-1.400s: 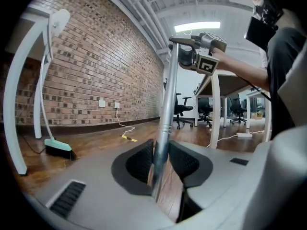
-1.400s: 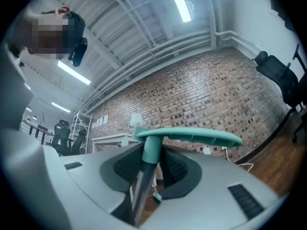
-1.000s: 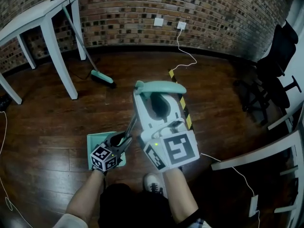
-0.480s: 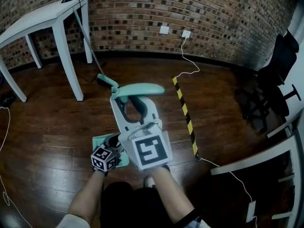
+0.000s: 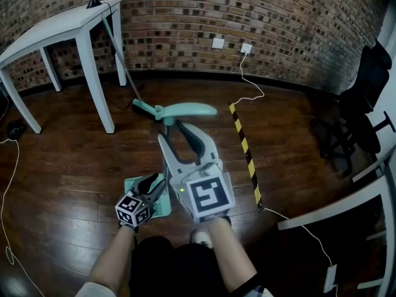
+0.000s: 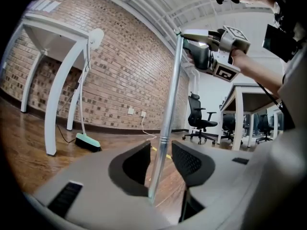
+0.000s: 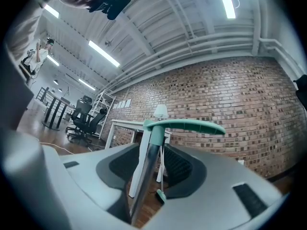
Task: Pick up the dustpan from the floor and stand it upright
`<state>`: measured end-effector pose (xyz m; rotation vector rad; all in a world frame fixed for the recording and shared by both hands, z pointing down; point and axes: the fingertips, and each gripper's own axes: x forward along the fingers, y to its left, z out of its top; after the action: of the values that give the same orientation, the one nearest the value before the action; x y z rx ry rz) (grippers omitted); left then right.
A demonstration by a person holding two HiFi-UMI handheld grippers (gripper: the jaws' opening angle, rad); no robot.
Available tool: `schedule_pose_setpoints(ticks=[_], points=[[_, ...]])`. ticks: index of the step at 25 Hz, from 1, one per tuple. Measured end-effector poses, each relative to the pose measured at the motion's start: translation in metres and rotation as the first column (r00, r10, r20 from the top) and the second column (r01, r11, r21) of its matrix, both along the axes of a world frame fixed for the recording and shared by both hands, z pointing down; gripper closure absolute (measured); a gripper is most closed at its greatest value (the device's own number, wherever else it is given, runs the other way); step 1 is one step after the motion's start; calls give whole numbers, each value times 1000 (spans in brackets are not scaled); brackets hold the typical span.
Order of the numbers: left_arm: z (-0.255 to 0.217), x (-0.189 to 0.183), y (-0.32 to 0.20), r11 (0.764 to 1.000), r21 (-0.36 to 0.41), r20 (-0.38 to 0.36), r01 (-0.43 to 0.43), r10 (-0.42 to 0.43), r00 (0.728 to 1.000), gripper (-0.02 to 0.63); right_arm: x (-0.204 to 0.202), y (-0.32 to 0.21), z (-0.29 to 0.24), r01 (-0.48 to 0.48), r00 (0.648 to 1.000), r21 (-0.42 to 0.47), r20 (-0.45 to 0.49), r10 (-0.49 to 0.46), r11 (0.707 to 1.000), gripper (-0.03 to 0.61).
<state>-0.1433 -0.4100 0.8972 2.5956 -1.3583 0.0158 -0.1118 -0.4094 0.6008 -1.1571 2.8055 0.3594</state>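
The dustpan stands with its teal pan (image 5: pixel 133 187) on the wood floor, its silver pole (image 6: pixel 170 95) rising to a teal handle (image 5: pixel 185 110). My right gripper (image 5: pixel 180 129) is around the pole just under the handle (image 7: pixel 184 125). Its jaws have just been opening, and a gap shows beside the pole (image 7: pixel 146 166). Low down, just above the pan, my left gripper (image 5: pixel 159 184) surrounds the pole. Its jaws have also just been opening, and the pole passes loosely between the pads (image 6: pixel 187 162).
A teal broom (image 5: pixel 142 108) leans against the white table (image 5: pixel 62 23) by the brick wall. A black-and-yellow strip (image 5: pixel 245 153) and a white cable (image 5: pixel 247 73) lie on the floor. Black office chairs (image 5: pixel 362 104) and a white desk (image 5: pixel 334 206) stand at the right.
The handle top and my right gripper have swung left in the head view. The pole now stands nearer upright over the pan, and my left gripper has edged slightly along it.
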Motion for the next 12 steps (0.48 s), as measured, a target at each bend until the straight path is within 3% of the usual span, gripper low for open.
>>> schedule_pose_setpoints(ticks=[3, 4, 5, 7, 10, 12], points=[[-8, -14, 6, 999, 19, 36, 32, -33, 999, 494, 9, 5, 8, -15, 999, 14, -36, 16, 1000, 411], [-12, -19, 8, 999, 29, 45, 43, -45, 998, 535, 15, 7, 12, -23, 999, 12, -43, 23, 1000, 412], [-17, -24, 9, 998, 39, 48, 57, -58, 997, 574, 21, 8, 16, -29, 999, 6, -46, 29, 1000, 449], [-27, -34, 12, 995, 59, 42, 85, -88, 995, 604, 31, 9, 23, -33, 998, -13, -47, 32, 999, 460], [-42, -40, 15, 990, 86, 57, 107, -113, 992, 604, 47, 5, 26, -43, 999, -36, -19, 42, 998, 490], [-57, -39, 17, 989, 102, 66, 107, -114, 991, 603, 61, 0, 17, -69, 997, -13, 24, 70, 997, 572]])
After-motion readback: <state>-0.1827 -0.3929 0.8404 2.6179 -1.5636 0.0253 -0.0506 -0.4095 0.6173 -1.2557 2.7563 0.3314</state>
